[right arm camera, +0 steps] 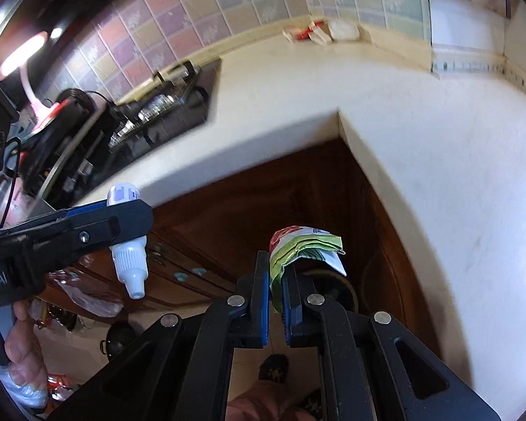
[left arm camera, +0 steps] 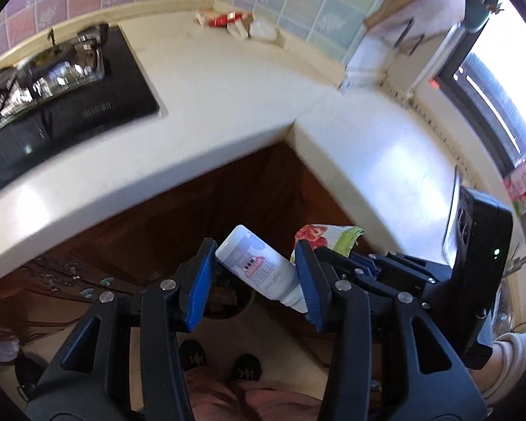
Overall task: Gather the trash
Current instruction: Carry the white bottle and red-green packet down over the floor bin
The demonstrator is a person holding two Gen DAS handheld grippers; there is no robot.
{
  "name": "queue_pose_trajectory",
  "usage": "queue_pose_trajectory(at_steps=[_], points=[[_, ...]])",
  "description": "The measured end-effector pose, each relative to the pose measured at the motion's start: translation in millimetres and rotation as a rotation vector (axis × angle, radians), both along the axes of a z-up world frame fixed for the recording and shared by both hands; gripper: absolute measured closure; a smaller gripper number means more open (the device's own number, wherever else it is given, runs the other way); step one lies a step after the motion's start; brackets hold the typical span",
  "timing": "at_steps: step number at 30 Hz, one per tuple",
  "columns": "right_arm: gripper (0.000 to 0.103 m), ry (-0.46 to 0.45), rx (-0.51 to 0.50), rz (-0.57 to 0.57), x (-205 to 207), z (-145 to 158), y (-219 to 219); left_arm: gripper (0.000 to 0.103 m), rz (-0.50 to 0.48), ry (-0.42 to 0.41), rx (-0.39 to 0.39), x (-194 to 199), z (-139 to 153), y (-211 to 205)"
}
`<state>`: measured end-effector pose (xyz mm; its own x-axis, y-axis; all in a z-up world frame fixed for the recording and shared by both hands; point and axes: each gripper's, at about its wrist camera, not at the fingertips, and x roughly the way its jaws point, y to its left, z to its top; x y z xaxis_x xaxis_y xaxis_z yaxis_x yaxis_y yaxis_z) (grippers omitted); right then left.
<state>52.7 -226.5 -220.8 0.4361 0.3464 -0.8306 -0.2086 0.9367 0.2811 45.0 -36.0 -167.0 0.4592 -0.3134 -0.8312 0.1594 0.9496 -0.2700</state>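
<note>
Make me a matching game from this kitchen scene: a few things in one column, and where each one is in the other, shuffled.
Things:
1. bottle
2. wrapper
3. stove
4. cartons

Places:
A. in the far corner of the counter, against the tiled wall
B. set into the counter
C. pinched in the right gripper
D. held between the jaws of the left gripper, cap end down

Pairs: 1-D, 2-C, 3-B, 4-A
</note>
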Motion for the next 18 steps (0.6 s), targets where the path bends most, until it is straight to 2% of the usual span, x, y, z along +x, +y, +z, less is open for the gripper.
queue_pose_trajectory(at_steps=[5,11,18], points=[[0.097,0.072,-0.037,-0.025,-6,-85,5,0.06,-0.026,0.096,0.035,10,-98,-1],[0.097,0.113,-0.047,-0.038,-15,-188,6,0.06,-0.059,0.17,0.063,25,-212,2],[0.097,0.191,-0.054,-0.091,-12,-294,-3,0.06,-0.095,0.211,0.047,54,-312,4]])
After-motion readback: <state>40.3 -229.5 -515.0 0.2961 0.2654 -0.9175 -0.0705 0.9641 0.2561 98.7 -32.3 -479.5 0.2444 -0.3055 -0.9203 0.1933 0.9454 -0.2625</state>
